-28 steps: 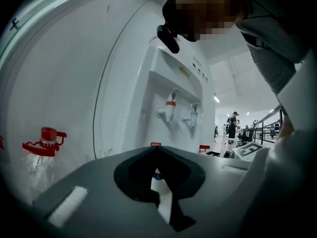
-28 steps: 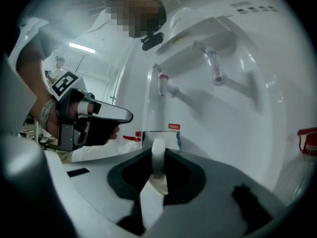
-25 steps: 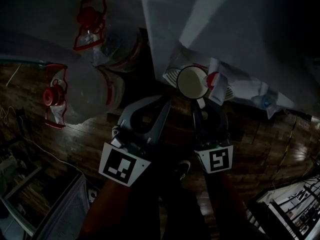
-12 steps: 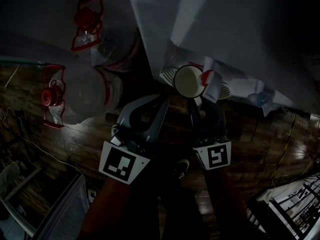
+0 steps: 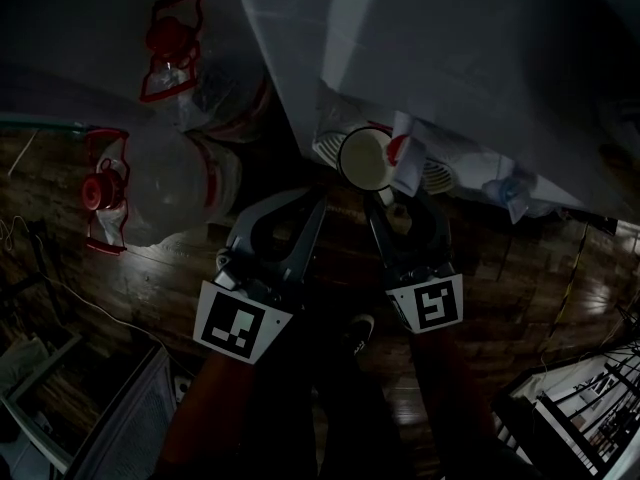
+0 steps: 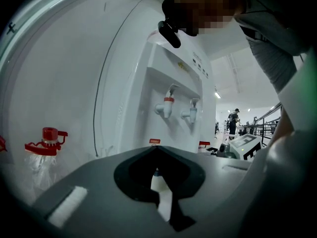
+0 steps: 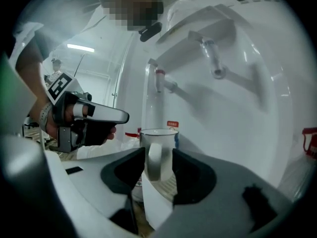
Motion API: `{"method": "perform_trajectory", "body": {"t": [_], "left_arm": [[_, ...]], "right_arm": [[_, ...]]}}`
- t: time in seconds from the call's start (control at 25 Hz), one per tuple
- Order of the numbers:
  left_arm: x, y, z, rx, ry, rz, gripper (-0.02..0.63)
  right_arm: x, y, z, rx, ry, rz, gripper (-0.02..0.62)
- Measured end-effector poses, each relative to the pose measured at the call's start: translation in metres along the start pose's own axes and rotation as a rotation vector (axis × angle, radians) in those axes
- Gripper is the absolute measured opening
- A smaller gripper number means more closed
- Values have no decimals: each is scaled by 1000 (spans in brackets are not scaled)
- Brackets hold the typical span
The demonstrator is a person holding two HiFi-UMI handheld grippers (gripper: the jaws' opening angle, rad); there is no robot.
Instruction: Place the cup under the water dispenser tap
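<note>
A white cup [image 5: 365, 160] with a dark rim stands upright on the drip tray [image 5: 328, 151] of the white water dispenser [image 5: 450, 48], below the red tap [image 7: 159, 78]. My right gripper [image 5: 386, 201] is level behind the cup. Its jaws are opening, and the cup's handle [image 7: 152, 161] stands between them with a gap on each side. The left gripper [image 5: 318, 206] hovers beside it to the left, shut and empty, its tips meeting [image 6: 156, 148]. In the left gripper view the red tap [image 6: 167, 105] and blue tap [image 6: 192, 114] are ahead.
Two large clear water bottles with red caps [image 5: 170, 183] [image 5: 215, 78] lie on the dark wooden floor left of the dispenser; one of them [image 6: 44, 148] also appears in the left gripper view. Cables run along the floor at far left. A person [image 6: 234, 120] stands far off.
The right jaws have spread apart and let go of the cup's handle. The cup stays on the drip tray. The left gripper has not moved.
</note>
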State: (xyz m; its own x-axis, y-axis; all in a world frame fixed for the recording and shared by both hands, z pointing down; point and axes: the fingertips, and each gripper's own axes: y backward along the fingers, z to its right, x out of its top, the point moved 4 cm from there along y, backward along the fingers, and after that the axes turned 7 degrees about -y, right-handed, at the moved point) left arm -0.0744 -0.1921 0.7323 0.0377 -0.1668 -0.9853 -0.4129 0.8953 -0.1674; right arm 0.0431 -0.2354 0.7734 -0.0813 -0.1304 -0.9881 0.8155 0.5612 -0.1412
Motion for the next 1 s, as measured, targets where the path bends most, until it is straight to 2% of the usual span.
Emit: {"method": "perform_trajectory", "body": {"t": [0.16, 0.4, 0.6, 0.72, 0.92, 0.96, 1.0], "left_arm": [[16, 3, 1, 6, -10, -1, 8], [63, 20, 12, 17, -23, 20, 8], [113, 50, 33, 22, -41, 9, 8], [148, 67, 54, 5, -66, -1, 8], [214, 99, 87, -32, -57, 10, 8], [227, 107, 95, -43, -59, 9, 8], [240, 115, 103, -54, -61, 7, 8]], "right_arm": [[17, 10, -1, 11, -11, 9, 190], [63, 36, -12, 26, -9, -21, 190], [118, 71, -30, 59, -90, -5, 190], [156, 91, -43, 101, -94, -17, 190], [231, 122, -63, 163, -106, -4, 189], [246, 130, -68, 169, -100, -7, 182], [262, 138, -73, 174, -94, -10, 148]]}}
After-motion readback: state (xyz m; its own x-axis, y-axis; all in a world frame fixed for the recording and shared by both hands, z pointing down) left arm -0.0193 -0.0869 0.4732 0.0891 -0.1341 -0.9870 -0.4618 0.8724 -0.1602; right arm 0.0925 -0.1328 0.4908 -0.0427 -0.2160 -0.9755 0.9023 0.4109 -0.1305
